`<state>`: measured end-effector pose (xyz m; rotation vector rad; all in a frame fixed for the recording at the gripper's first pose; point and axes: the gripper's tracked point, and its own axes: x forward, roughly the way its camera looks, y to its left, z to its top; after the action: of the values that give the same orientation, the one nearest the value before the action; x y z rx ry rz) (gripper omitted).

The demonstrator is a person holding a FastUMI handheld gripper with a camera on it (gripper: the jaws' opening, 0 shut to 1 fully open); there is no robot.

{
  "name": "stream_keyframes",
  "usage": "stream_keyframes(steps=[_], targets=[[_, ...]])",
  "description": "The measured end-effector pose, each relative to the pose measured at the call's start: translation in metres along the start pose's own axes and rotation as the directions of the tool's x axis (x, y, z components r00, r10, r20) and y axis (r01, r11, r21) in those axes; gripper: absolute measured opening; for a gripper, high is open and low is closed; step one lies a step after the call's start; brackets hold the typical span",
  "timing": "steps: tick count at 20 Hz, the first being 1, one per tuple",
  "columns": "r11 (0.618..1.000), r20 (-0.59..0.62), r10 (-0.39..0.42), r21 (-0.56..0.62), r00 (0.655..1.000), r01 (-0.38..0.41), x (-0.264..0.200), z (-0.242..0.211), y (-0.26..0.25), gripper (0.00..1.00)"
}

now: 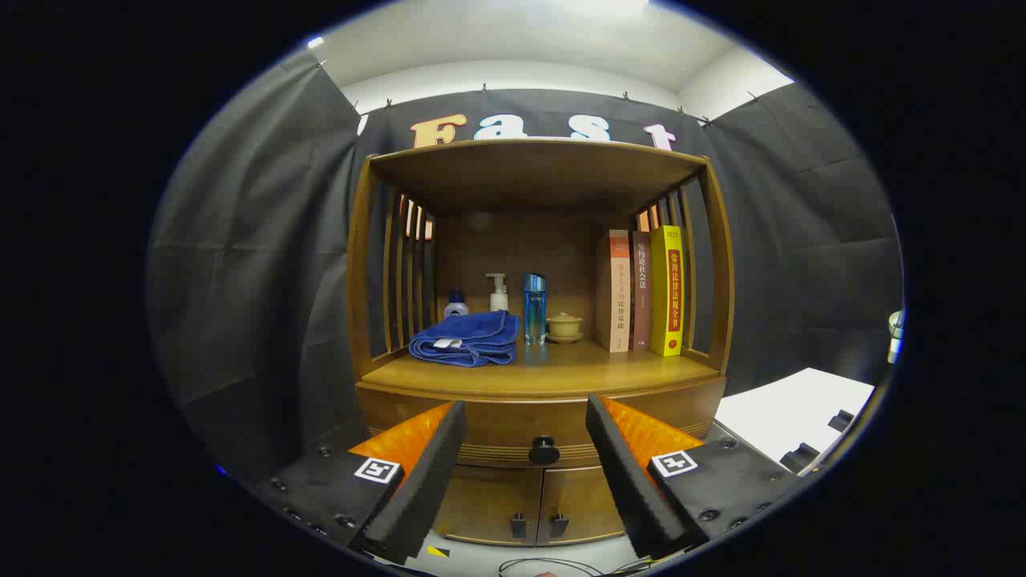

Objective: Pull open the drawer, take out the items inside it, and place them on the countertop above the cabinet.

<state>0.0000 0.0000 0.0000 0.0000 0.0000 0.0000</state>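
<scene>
Booth: black cloth walls [248, 264] on three sides, pale ceiling above.

Cabinet [539, 320]: brown wood, open shelf on top with slatted sides, standing against the back cloth, square to the gripper.

Countertop [561, 370]: the shelf floor above the drawer. It carried, from one side to the other:
- blue towel [467, 339], folded, at the front, with a small white tag on it;
- small bottle [456, 307] with a blue cap, behind the towel;
- white pump bottle [498, 293], upright, behind the towel;
- tall blue bottle [535, 308], upright, just beside the towel;
- lidded cup [564, 326] on a saucer, just beside the blue bottle;
- three books [641, 291], upright, spines out, near the slats; the outermost was yellow.

Drawer [529, 437]: below the countertop, closed, front flush with the cabinet. Contents hidden.

Knob [544, 450]: dark, round, at the middle of the drawer front.

Doors [533, 505]: two, below the drawer, shut, each with a small dark handle near the centre seam.

Gripper [526, 433]: fingers wide apart, holding nothing. The knob sat between them and beyond their tips, untouched.

White surface [793, 413]: beside the cabinet, low, with dark blocks at its near edge.

Cable [553, 567]: dark loop on the floor below the doors.
</scene>
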Motion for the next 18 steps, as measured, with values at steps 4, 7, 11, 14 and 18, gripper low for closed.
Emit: stream_keyframes(steps=[4,7,11,14,18], targets=[[1.000,0.003,0.000,-0.001,1.000,0.000,-0.0004,0.0011,0.0003,0.98],[1.000,0.002,-0.002,-0.002,1.000,0.002,-0.0011,0.0006,-0.0011,0.98],[1.000,0.002,-0.004,-0.004,1.000,0.004,-0.0007,0.0014,-0.0007,0.98],[1.000,0.006,-0.004,-0.005,1.000,0.004,-0.0009,0.0024,-0.0001,0.98],[1.000,0.006,-0.003,-0.005,1.000,0.003,-0.0007,0.0022,0.0001,0.98]])
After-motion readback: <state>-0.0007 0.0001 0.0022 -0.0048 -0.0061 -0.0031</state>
